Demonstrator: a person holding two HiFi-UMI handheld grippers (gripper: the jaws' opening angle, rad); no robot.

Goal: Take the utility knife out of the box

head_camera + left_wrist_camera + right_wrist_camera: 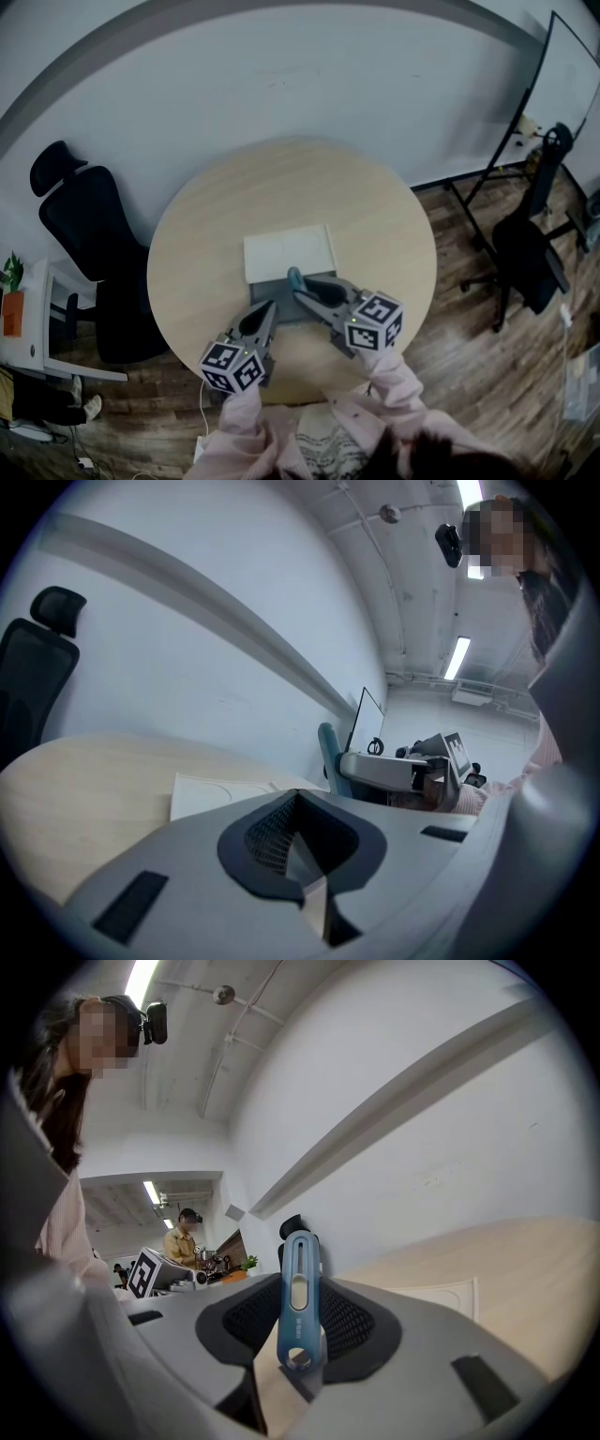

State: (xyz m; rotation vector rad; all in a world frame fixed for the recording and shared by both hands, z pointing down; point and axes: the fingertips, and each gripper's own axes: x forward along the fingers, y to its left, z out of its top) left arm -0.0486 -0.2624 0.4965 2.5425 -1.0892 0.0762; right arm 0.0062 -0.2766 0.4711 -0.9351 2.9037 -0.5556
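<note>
The only print in view is the black-and-white square markers on your two cubes (pixel 232 366), and no word can be read on them. Your right tongs (pixel 298 1335) stand well apart yet are clamped on the blue utility knife (pixel 296 1288), which is held upright over the open grey box (pixel 272 286) on the desk (pixel 375 216), near its white lid (pixel 289 251). Your left tongs (pixel 302 855) are drawn together at the box's near edge. Whether they pinch its rim isn't clear.
</note>
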